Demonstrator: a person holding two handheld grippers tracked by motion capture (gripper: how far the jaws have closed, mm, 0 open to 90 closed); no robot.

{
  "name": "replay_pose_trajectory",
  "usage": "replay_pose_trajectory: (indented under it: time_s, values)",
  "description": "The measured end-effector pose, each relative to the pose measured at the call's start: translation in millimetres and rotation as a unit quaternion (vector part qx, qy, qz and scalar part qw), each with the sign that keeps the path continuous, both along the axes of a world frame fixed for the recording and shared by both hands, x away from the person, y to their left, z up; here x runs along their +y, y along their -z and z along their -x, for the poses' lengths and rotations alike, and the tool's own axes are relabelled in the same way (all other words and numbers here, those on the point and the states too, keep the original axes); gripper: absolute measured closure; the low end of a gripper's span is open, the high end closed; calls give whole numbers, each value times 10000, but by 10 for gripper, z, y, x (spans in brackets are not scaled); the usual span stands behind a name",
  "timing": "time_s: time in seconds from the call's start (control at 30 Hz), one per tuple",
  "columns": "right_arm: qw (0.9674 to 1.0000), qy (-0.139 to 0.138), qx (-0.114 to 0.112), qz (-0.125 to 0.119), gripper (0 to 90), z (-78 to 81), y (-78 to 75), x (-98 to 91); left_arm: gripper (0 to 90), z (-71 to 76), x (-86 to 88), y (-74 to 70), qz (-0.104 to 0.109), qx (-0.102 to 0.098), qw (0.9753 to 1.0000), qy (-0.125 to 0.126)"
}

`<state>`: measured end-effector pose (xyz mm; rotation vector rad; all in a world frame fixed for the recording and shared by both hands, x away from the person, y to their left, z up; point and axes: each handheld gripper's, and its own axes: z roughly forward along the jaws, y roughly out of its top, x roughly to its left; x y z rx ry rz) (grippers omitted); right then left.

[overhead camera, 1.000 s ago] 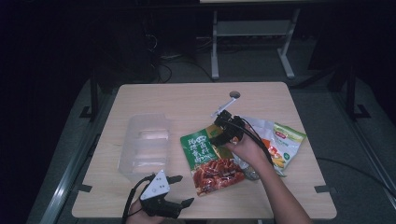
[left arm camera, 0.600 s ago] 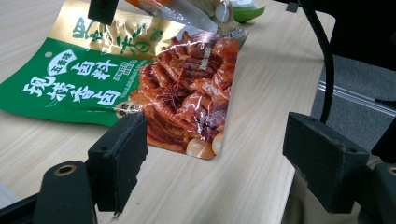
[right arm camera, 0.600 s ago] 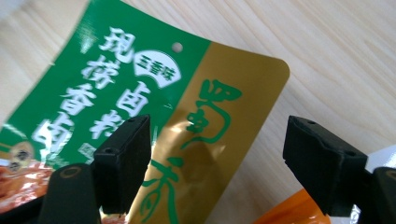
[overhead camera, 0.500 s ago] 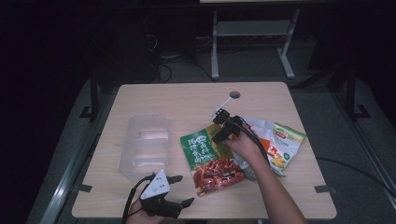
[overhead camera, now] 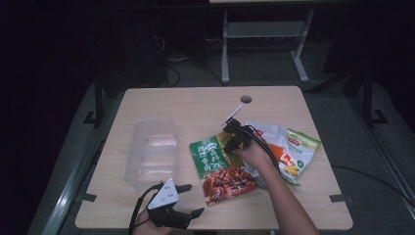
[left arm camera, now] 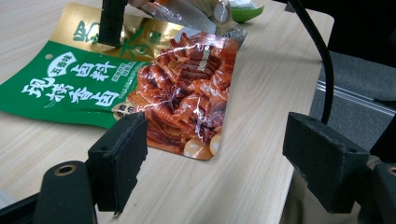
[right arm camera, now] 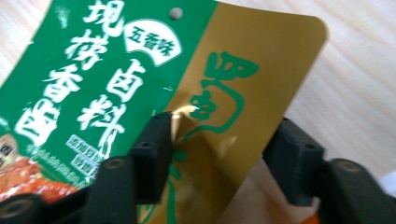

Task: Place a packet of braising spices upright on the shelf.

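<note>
Right gripper (overhead camera: pixel 234 138): pointing down onto the green and gold snack packet (overhead camera: pixel 220 164), jaws having just been closing, now standing at a middling gap. In the right gripper view the packet's gold edge is lying between the two black jaws; one pad is touching the bulging film, while it cannot be told whether the other pad is pressing on it. A hand (overhead camera: pixel 255 155) is carrying this gripper from the near right.

Snack packet: lying flat on the wooden table (overhead camera: pixel 195 105), near the middle, red printed end toward the person.

Second packet (overhead camera: pixel 296 154), white, green and orange: lying just right of the first, partly under the forearm.

Clear plastic container (overhead camera: pixel 151 152): standing left of the packets, apart from them.

Left gripper (overhead camera: pixel 188 200): resting at the near table edge, jaws spread wide with nothing between them, facing the red end of the snack packet.
</note>
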<state>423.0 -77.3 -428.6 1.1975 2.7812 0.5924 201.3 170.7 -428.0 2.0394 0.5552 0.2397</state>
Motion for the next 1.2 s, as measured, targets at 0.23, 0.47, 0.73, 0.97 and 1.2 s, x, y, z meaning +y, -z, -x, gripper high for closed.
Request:
replay_pose_trajectory:
  time_s: [0.23, 0.47, 0.73, 0.97, 1.2]
  values:
    - [10000, -48, 42, -39, 707, 14, -10, 3, 218, -1, 5, -3, 3, 10, 10000, -8]
    - [9996, -245, -82, -108, 840, 55, -30, 18, 217, 3, -1, 0, 8, 14, 10000, 1]
    - [9972, -397, -476, -412, 897, 254, -206, -68, 218, -8, 12, 0, 38, 39, 10000, -13]
    - [9927, -368, -858, -759, 897, 512, -351, -255, 218, -9, -2, 14, 64, 133, 9999, 7]
    - [9807, -435, -1449, -1235, 898, 895, -481, -479, 219, -1, -63, 33, 180, 303, 9994, 62]
